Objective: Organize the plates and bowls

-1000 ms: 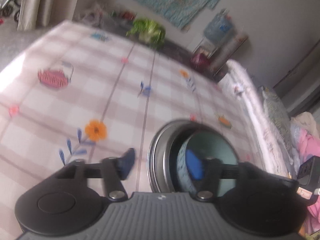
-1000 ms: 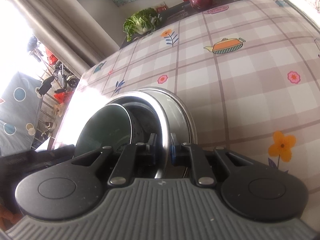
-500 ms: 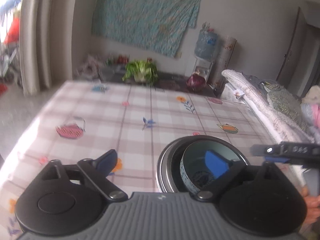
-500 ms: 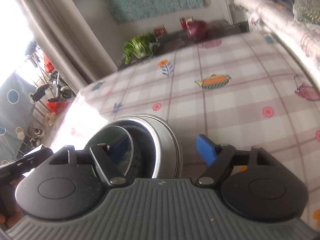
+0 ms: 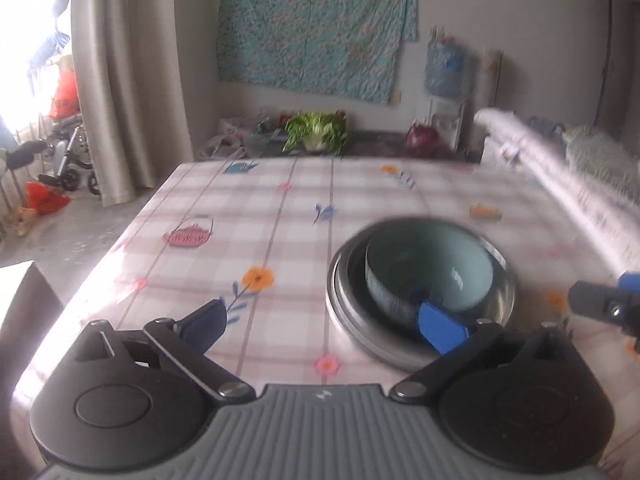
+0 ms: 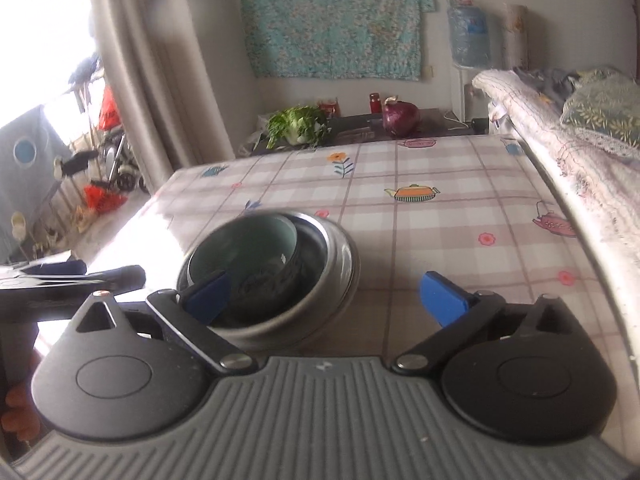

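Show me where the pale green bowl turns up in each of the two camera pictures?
Left wrist view: the pale green bowl sits right of centre, nested in the steel bowl.
Right wrist view: the same bowl sits left of centre, in the steel bowl.
Shared landmark: the leafy cabbage beyond the table.

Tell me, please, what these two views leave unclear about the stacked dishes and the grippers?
- Metal bowl: its near rim is hidden by the left gripper in the left view, and by the right gripper in the right view.
- Ceramic bowl: its outside pattern is blurred in both views.
- Whether more dishes lie under the ceramic bowl: hidden.
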Demonstrator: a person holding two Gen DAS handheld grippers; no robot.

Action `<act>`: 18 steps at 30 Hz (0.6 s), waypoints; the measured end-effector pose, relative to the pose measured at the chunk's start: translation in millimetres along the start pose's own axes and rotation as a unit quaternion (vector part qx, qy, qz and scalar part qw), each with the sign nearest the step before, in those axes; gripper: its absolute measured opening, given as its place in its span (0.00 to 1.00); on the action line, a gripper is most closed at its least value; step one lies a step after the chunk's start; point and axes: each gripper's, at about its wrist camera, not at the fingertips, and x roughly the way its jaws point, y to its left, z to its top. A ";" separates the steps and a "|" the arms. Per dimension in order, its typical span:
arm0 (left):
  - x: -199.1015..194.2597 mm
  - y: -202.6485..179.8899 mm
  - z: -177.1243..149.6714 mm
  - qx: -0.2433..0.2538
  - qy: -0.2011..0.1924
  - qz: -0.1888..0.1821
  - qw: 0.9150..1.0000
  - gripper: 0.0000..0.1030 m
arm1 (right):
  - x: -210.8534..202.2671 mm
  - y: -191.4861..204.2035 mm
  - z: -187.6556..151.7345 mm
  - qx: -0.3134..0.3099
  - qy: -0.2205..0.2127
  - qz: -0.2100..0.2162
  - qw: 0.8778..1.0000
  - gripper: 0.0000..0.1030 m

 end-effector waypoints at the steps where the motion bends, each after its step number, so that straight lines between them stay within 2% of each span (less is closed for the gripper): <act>1: -0.6 -2.1 -3.7 0.002 0.003 0.002 1.000 1.00 | -2.4 2.8 -2.7 -0.005 0.002 -0.003 1.000 0.99; 5: 0.5 -8.7 -15.2 0.026 0.027 0.002 0.999 1.00 | -9.2 14.3 -12.6 -0.018 0.010 -0.021 1.000 0.99; 12: 6.7 -3.4 -31.2 -0.002 0.083 0.005 0.997 1.00 | -4.0 27.3 -22.9 -0.024 0.033 -0.063 0.997 0.99; 18: 9.4 5.2 -28.4 -0.012 0.099 0.009 0.995 1.00 | 9.2 31.7 -27.5 -0.020 0.064 -0.077 0.995 0.99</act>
